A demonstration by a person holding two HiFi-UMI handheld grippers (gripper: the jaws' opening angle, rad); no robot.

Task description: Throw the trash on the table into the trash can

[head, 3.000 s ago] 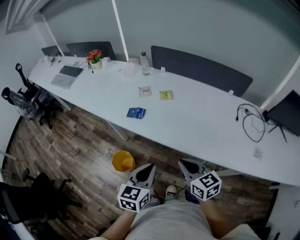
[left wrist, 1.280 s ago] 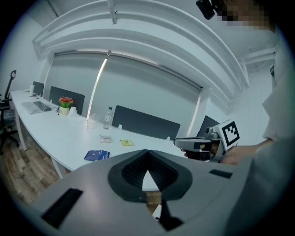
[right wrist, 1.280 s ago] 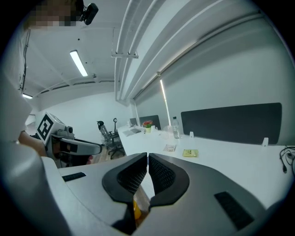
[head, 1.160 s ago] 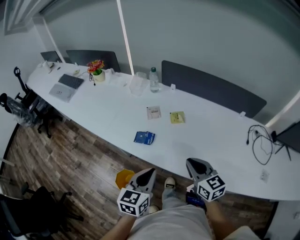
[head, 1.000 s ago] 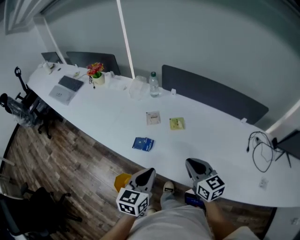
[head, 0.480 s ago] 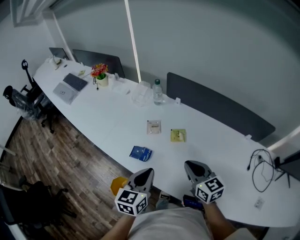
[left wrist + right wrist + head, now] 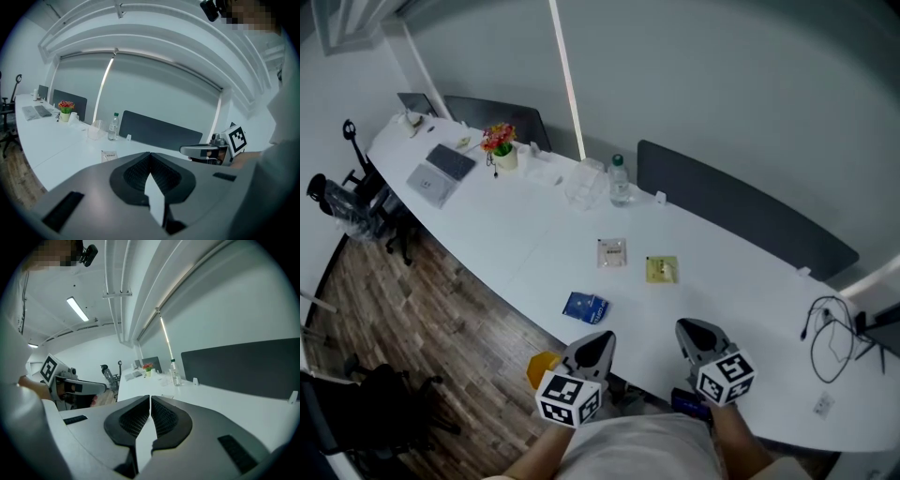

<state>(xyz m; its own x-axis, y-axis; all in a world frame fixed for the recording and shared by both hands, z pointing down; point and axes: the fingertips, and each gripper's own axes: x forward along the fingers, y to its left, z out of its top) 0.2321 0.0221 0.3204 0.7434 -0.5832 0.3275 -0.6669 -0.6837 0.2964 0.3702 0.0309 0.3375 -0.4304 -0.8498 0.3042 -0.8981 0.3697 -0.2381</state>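
Both hand-held grippers empty at the desk's near edge, no trash picked up yet.

I hold the left hand-held gripper (image 7: 596, 341) and the right hand-held gripper (image 7: 695, 332) low over the near edge of the desk (image 7: 750, 309). Each has its jaws pressed together on nothing, since no piece is close enough to pinch. The blue packet (image 7: 585, 306) lies closest, just inside that edge. The white packet (image 7: 612, 253) and yellow packet (image 7: 662, 269) sit side by side nearer the middle. The yellow trash can (image 7: 542, 368) stands on the floor by the near edge (handy for a short drop, I judge), partly hidden.
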